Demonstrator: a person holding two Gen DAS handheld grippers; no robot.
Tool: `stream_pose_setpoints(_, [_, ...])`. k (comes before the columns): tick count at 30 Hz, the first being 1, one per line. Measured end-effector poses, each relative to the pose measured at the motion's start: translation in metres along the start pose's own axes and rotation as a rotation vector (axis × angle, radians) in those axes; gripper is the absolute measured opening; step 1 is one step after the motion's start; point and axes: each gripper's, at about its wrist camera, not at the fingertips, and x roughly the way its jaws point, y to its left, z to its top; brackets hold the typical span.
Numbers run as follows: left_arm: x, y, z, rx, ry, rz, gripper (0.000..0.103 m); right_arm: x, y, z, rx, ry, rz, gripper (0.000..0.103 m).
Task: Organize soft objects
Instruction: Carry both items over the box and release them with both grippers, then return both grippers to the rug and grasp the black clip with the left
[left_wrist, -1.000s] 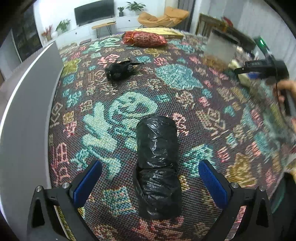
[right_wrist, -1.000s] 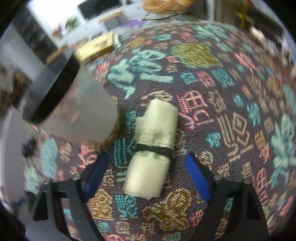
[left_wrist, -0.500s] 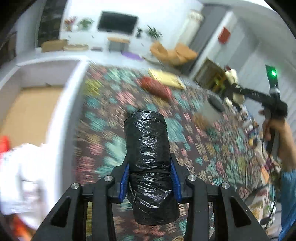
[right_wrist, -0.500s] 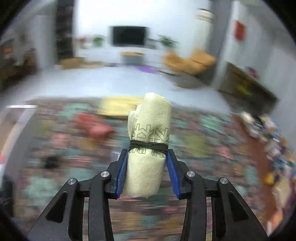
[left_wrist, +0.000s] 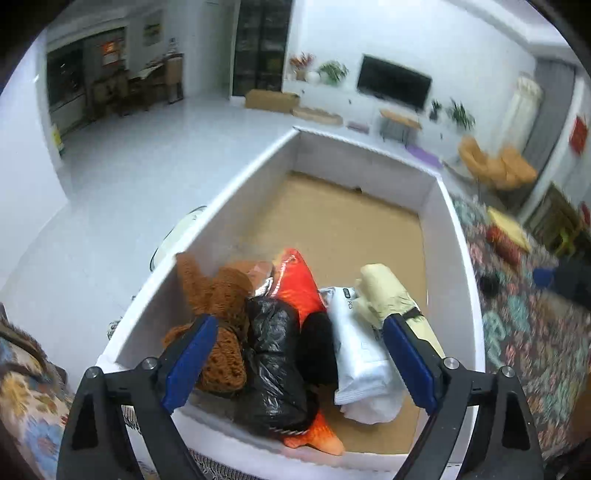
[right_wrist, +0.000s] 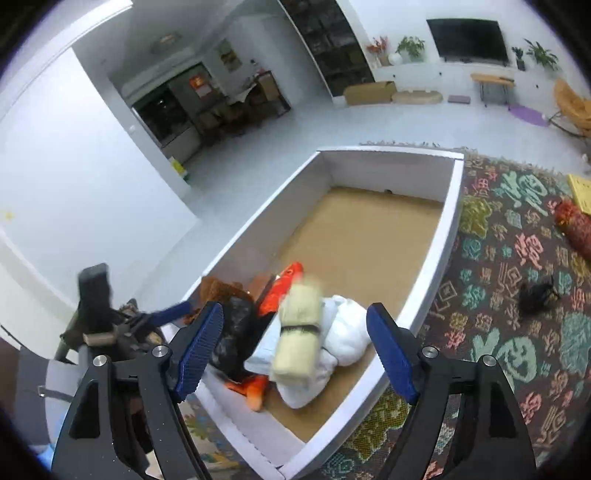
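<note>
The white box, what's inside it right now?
In the white box: a brown plush, black bag roll, orange fish toy, white packet and cream roll. Whatever lies beneath them is hidden.

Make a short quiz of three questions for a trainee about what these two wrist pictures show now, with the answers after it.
1. True or false: the left tool is shut on the black bag roll.
2. Where does the cream cloth roll lie? A) on the patterned rug; B) in the white box, on the white bundle; C) between the fingers of the right tool.
3. Name two soft things that lie on the rug, outside the box.

Key
1. False: both tools are open, and the roll lies in the box beside the brown plush toy.
2. B.
3. The red pouch and the small black item.
</note>
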Motion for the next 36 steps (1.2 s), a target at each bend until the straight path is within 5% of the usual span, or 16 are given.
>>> stream_pose_setpoints(6, [-0.007, -0.028, -0.005, -0.008, -0.058, -0.149, 0.091, -0.017, -0.098, -0.073, -0.024, -0.024, -0.450, 0.083])
stream_pose_setpoints(9, [-0.010, -0.070, -0.009, 0.066, -0.048, -0.259, 0.091, -0.030, -0.168, -0.117, 0.077, 0.013, -0.665, 0.083])
stream_pose_setpoints(12, [-0.014, -0.116, -0.017, 0.163, -0.035, -0.336, 0.091, -0.053, -0.227, -0.141, 0.209, 0.013, -0.780, 0.083])
stream_pose_setpoints(16, [-0.002, -0.183, -0.037, 0.308, 0.029, -0.413, 0.092, -0.076, -0.260, -0.163, 0.320, -0.015, -0.819, 0.083])
stream_pose_setpoints(22, [0.030, -0.242, -0.075, 0.384, 0.143, -0.439, 0.092, -0.081, -0.262, -0.178, 0.356, -0.049, -0.803, 0.083])
stream_pose_setpoints(29, [0.081, -0.269, -0.094, 0.347, 0.243, -0.396, 0.092, -0.087, -0.269, -0.185, 0.365, -0.024, -0.794, 0.086])
stream_pose_setpoints(36, [0.130, -0.295, -0.054, 0.253, 0.165, -0.316, 0.092, -0.086, -0.271, -0.185, 0.364, -0.023, -0.792, 0.087])
